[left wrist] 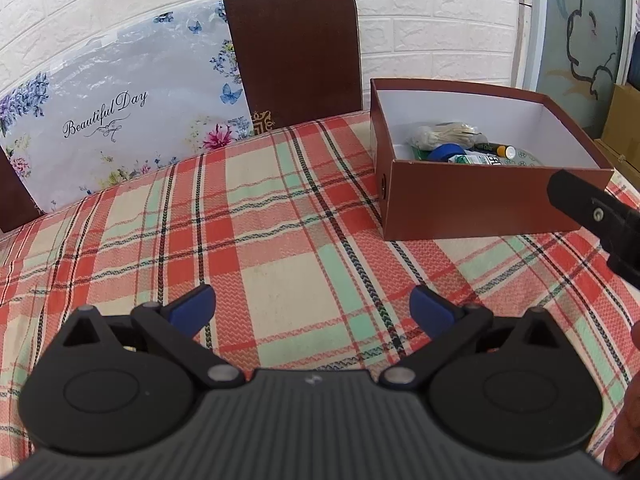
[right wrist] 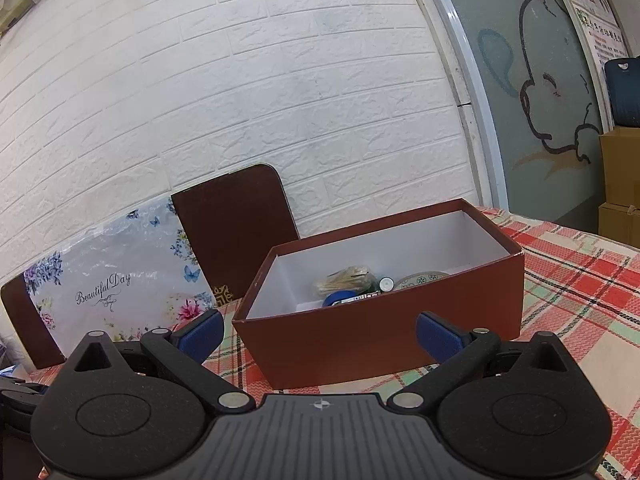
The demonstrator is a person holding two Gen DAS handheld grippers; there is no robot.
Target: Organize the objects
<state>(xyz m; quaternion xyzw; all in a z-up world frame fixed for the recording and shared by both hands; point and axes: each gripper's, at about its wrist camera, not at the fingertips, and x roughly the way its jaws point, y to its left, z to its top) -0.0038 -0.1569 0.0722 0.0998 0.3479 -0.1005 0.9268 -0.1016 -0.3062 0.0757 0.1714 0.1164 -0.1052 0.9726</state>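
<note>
- While nothing loose lies on the plaid tablecloth (left wrist: 280, 240), the left gripper (left wrist: 312, 308) hovers spread wide, empty.
- Right of it, the cardboard box (left wrist: 460, 200) holds the small items (left wrist: 460, 146); likely light, thin-walled, best gripped at a wall rim.
- Facing it, the right gripper (right wrist: 320, 334) gapes wide, empty.

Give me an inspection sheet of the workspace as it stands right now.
Surface: plaid tablecloth, bare in front of the left gripper.
Job's things: open red-brown box holds a toothpick bundle, a blue roll, a patterned plate and small bottles.
Clutter: nothing seen loose on the cloth.
Grippers: left gripper open, empty; right gripper open, empty, facing the box.
Cables: nothing seen.
Surroundings: white brick wall, brown chair back, floral panel, cardboard boxes.
</note>
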